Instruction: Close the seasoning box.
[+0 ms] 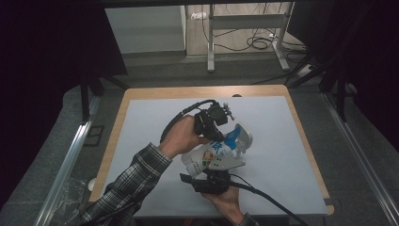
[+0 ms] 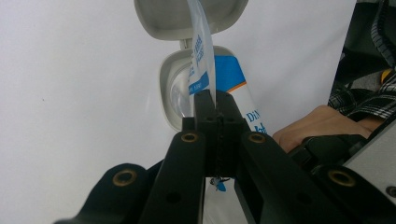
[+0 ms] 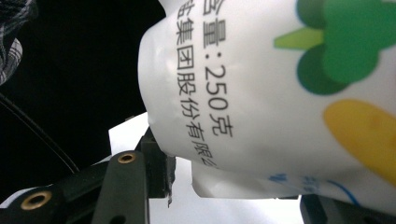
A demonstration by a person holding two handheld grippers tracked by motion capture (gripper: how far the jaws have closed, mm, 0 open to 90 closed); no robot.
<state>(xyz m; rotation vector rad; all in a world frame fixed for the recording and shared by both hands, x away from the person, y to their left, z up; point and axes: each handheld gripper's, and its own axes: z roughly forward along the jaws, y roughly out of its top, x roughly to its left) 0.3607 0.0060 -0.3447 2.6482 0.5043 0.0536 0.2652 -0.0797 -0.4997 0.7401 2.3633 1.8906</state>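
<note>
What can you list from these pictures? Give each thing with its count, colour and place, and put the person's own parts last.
Pouch: one, white with blue, green and yellow print, above the middle of the table, held between both grippers.
Flip lid: one, pale grey, open at the pouch's top end.
Film strip: one, clear with blue print, rising from the pouch's mouth, pinched in the left gripper.
Table: one, wooden edge under a pale grey cover.
Desk frame: one, grey, on the floor beyond the table.
Cables: several, black, on the floor by the frame.
Left gripper: one, black, shut on the strip.
Right gripper: one, black, around the pouch's lower end.
Sleeve: one, checked, bottom left.
</note>
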